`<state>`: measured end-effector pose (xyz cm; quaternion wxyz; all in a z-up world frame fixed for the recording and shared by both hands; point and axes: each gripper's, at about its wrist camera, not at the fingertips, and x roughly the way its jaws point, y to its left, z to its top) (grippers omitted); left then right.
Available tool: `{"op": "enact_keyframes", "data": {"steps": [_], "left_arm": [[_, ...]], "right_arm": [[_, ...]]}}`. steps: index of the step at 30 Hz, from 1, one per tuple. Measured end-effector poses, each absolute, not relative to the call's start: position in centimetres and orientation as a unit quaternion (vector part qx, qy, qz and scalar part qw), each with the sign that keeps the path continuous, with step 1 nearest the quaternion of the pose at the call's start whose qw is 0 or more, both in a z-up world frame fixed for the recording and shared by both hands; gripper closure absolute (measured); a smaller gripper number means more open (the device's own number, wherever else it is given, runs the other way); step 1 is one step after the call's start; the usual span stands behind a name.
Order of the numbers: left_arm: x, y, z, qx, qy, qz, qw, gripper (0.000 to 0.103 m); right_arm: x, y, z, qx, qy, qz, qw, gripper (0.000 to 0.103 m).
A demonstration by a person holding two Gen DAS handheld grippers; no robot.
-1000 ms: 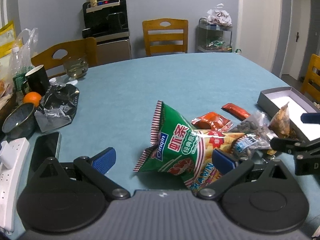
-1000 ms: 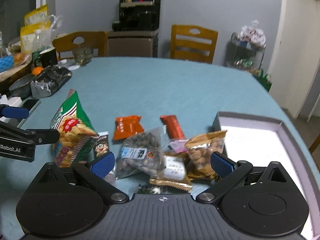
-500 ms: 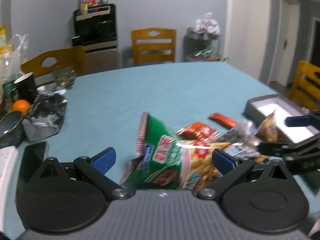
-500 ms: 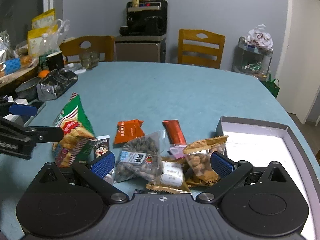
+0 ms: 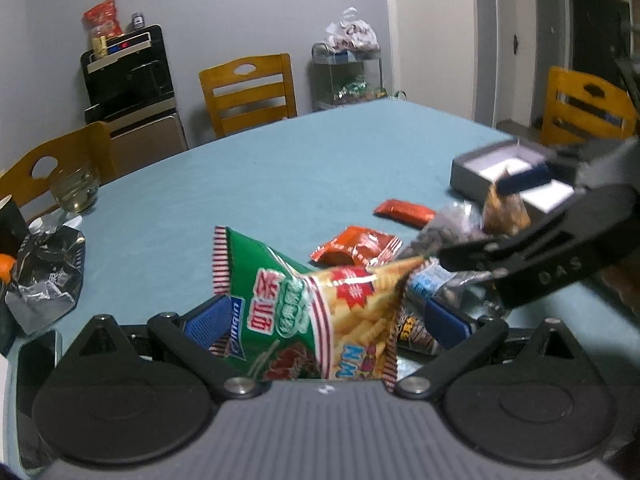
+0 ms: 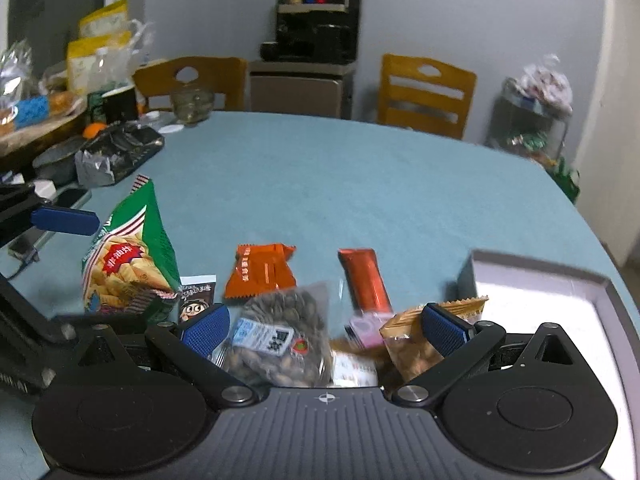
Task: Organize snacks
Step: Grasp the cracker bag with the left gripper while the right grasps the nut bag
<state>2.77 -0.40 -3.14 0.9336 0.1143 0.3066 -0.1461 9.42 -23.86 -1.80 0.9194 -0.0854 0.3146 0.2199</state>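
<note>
left gripper [image 5: 326,322] is straddling the green chip bag [image 5: 316,312] with fingers spread, not pinching, bag's long axis running ahead; right gripper [image 6: 324,326], also spread, is hovering beside over the seed packet [image 6: 280,340].

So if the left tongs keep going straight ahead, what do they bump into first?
Probably the green chip bag. It already sits between the open left tongs, right in their path. How deep it sits is hard to judge.

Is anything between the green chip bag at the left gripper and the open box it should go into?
Yes. Between the green chip bag and the box lie the seed bag, orange packet, red bar and the open right gripper.
</note>
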Motion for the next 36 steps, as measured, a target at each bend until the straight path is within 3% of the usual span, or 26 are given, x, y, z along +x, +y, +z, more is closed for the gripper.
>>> {"op": "enact_keyframes", "data": {"steps": [9, 17, 22, 26, 28, 31, 36], "left_arm": [[3.6, -0.3, -4.2, 0.137, 0.274, -0.123, 0.944, 0.000], [5.0, 0.3, -6.1, 0.130, 0.315, -0.114, 0.933, 0.000], [5.3, 1.1, -6.7, 0.116, 0.318, -0.108, 0.935, 0.000], [5.3, 1.8, -6.8, 0.097, 0.323, -0.110, 0.935, 0.004], [5.2, 2.1, -6.8, 0.092, 0.322, -0.111, 0.936, 0.008], [5.0, 2.2, -6.7, 0.090, 0.321, -0.112, 0.936, 0.012], [4.3, 1.9, -6.3, 0.089, 0.315, -0.108, 0.939, 0.016]], "right_arm": [[10.1, -22.0, -2.0, -0.109, 0.293, 0.249, 0.917, 0.003], [10.6, -21.1, -3.1, -0.128, 0.306, 0.265, 0.906, 0.011], [11.1, -21.3, -3.8, -0.110, 0.333, 0.271, 0.896, 0.035], [10.9, -22.0, -3.6, -0.088, 0.333, 0.275, 0.897, 0.043], [10.8, -22.4, -3.4, -0.086, 0.325, 0.262, 0.905, 0.065], [10.7, -23.6, -3.0, -0.053, 0.322, 0.269, 0.906, 0.077], [10.0, -24.5, -2.5, -0.032, 0.313, 0.283, 0.906, 0.087]]}}
